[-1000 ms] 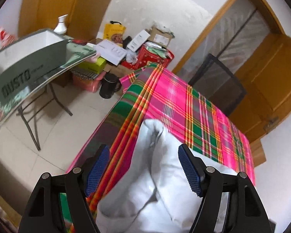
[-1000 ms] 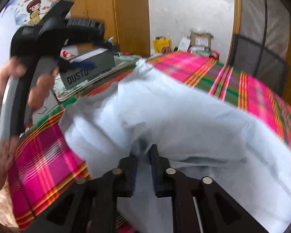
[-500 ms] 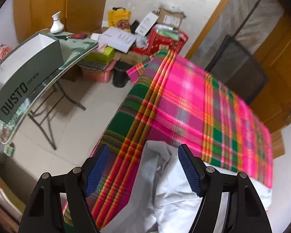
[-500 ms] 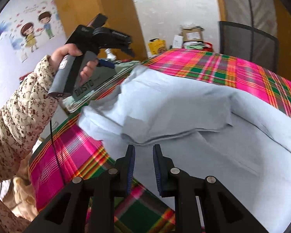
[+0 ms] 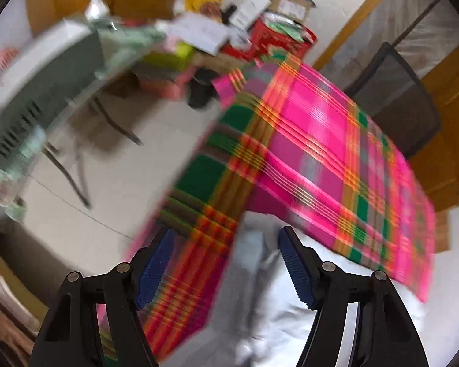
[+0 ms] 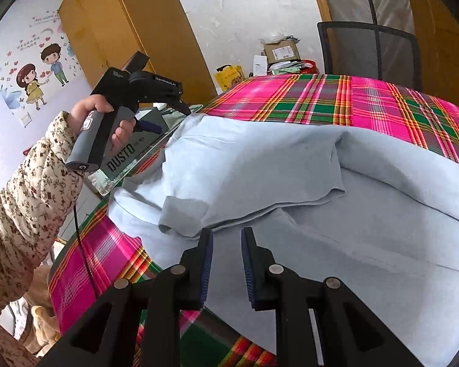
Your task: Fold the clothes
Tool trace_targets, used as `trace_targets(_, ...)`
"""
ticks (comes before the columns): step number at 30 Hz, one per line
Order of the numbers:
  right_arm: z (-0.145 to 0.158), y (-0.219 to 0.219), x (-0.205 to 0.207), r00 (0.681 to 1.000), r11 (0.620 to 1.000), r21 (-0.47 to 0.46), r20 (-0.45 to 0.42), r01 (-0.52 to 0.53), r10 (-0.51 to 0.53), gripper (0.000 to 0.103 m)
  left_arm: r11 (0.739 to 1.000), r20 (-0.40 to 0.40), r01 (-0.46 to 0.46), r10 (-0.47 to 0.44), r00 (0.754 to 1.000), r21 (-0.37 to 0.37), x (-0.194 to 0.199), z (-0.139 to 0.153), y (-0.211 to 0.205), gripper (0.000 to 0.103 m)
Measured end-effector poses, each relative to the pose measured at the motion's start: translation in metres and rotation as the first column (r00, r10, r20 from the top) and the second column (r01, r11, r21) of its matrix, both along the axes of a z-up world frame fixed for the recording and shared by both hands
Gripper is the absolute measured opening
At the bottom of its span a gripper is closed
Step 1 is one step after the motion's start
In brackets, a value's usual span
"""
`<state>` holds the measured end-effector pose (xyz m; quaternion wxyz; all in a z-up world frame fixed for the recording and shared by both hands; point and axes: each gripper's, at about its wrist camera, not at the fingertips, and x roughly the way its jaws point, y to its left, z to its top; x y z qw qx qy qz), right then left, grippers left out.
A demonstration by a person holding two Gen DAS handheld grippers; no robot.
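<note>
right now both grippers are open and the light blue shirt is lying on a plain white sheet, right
Not quite. The light blue shirt lies on a pink and green plaid cloth, not a plain white sheet; the right wrist view shows it clearly. The left gripper and right gripper are indeed both open.

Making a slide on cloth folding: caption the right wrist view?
Open right gripper above light blue garment on plaid cloth; left gripper raised.

Shirt (image 6: 290, 183) lies on plaid-covered table (image 6: 382, 107), w/ mesh chair (image 6: 367, 49) behind at 1 o'clock. Left gripper (image 6: 165, 116) hangs at 10 o'clock over shirt's edge; boxes (image 6: 281, 52) at 12, by wall.
</note>
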<state>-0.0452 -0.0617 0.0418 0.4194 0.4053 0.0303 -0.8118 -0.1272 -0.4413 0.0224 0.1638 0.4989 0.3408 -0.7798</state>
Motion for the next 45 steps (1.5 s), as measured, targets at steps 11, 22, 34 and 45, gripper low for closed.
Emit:
trace_targets(11, -0.008, -0.002, -0.003, 0.999, 1.000, -0.002, 0.031, 0.008, -0.008, 0.020, 0.962, -0.084, -0.043, 0.068, 0.994, 0.271, 0.003, -0.009, -0.009, 0.059)
trace_targets(22, -0.013, -0.002, -0.005, 0.998, 1.000, -0.006, 0.053, 0.021, -0.021, 0.020, 0.941, -0.104, -0.122, 0.162, 0.981, 0.316, 0.000, -0.022, -0.017, 0.007)
trace_targets(34, -0.016, -0.004, -0.005, 0.998, 1.000, 0.005, 0.051, 0.028, -0.029, 0.020, 0.984, -0.173, -0.123, 0.145, 0.974, 0.130, 0.000, -0.022, -0.017, 0.006)
trace_targets(45, -0.004, 0.034, -0.026, 0.981, 0.980, -0.034, 0.029, 0.195, -0.194, 0.028, 0.993, -0.180, -0.119, 0.119, 0.976, 0.013, 0.041, 0.010, -0.016, 0.040)
